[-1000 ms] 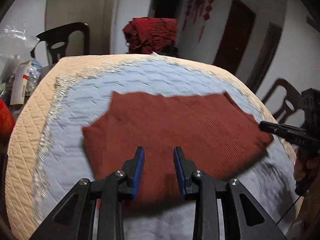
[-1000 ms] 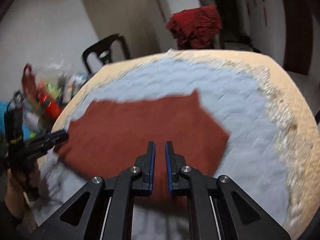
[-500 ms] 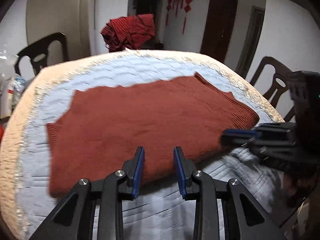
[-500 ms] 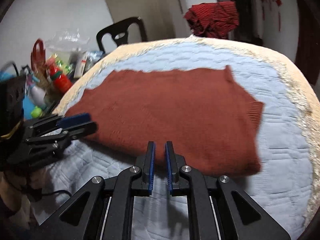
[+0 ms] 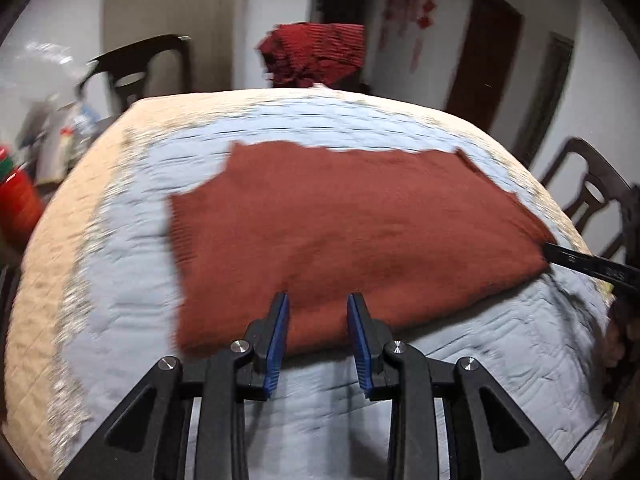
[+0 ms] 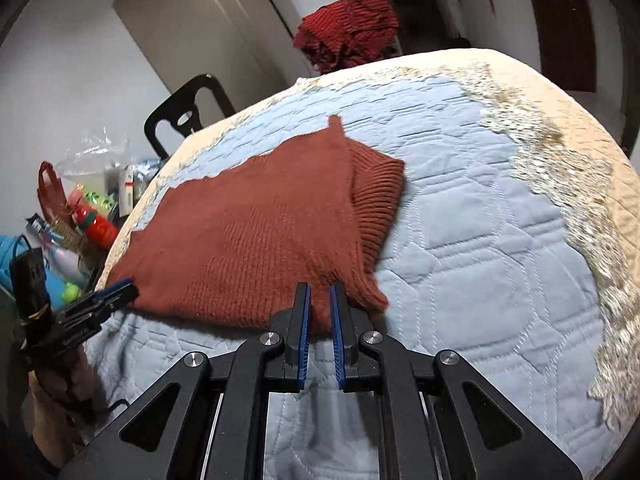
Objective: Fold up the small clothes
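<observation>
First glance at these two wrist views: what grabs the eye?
The rust-brown knit sweater, spread flat across the middle of the blue quilted cover. Next, both tongs at its near edge: the left tongs with a gap between the fingers, the right tongs nearly closed. Behind the table, a dark red striped garment lies heaped.

In the left wrist view we see the left side clutter (image 5: 48,148) only as blur, and the right claw (image 5: 580,262) is cut by the edge.

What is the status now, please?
Left gripper open, right gripper nearly shut, both empty at near edge of rust sweater. Sweater flat. Nothing in the way.
</observation>
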